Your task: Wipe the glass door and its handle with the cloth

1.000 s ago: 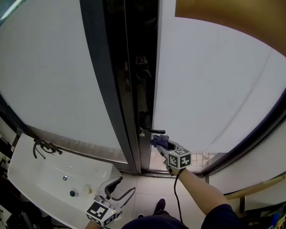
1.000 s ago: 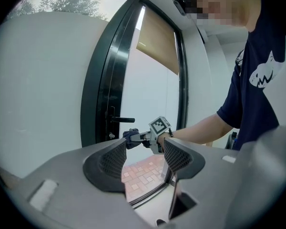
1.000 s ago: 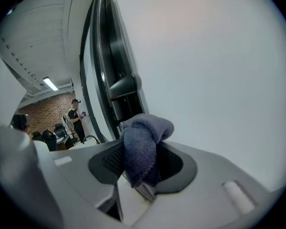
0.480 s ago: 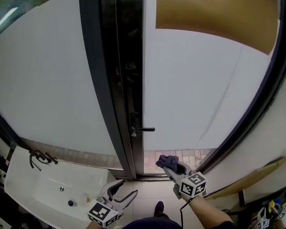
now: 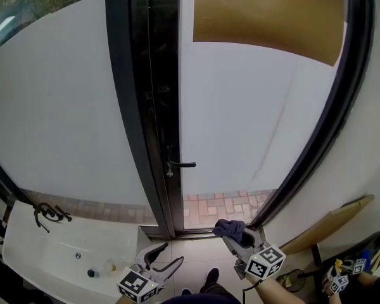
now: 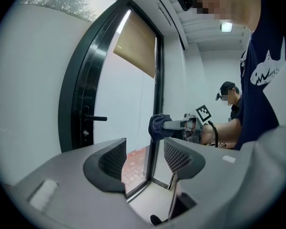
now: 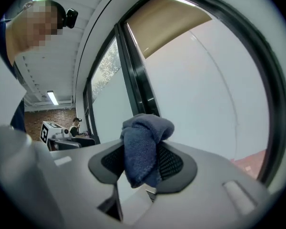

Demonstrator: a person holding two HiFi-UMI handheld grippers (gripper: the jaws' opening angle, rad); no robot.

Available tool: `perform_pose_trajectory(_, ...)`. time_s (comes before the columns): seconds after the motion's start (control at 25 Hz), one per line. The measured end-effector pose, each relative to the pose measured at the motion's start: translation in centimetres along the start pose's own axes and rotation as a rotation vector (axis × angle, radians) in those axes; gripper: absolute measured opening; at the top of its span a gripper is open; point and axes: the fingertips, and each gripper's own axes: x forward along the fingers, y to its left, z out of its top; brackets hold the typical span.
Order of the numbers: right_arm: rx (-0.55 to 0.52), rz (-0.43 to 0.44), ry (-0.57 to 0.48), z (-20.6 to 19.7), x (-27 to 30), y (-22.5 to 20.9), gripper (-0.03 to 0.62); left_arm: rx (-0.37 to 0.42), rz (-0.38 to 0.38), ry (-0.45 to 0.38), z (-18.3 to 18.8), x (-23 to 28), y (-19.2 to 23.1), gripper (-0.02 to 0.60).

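Note:
The frosted glass door [image 5: 240, 119] stands in a black frame, with a tan blind [image 5: 266, 14] across its top. Its black lever handle [image 5: 180, 164] sticks out at the door's left edge, also seen in the left gripper view as the handle [image 6: 94, 118]. My right gripper [image 5: 235, 234] is shut on a dark blue cloth [image 5: 228, 228], low and well short of the door, below and right of the handle. The cloth [image 7: 142, 149] bulges from between the jaws. My left gripper [image 5: 161, 255] hangs open and empty at the bottom.
A white washbasin [image 5: 57, 258] with a black tap [image 5: 47, 213] stands at the lower left. A wooden board [image 5: 323, 223] leans at the lower right. Brick paving [image 5: 218, 206] shows through the glass near the floor. Another person [image 6: 231, 99] stands behind.
My right gripper with the cloth has pulled back from beside the handle, down and to the right, away from the door. The view has tilted upward. The left gripper has barely moved.

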Motion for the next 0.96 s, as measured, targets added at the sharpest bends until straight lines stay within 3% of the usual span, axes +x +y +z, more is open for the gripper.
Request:
perform_pose_trajectory(0.52, -0.056, 0.035, -0.018, 2.0, -4.4, 1.8, 0.164, 0.004, 0.018, -0.011, 0.9, 0.6, -3.2, 0.244)
perform_pose_trajectory(0.96, -0.077, 0.056, -0.021, 2.7, -6.2, 1.1, 0.164, 0.074, 0.066, -0.026, 3.6, 2.1, -4.1, 0.239)
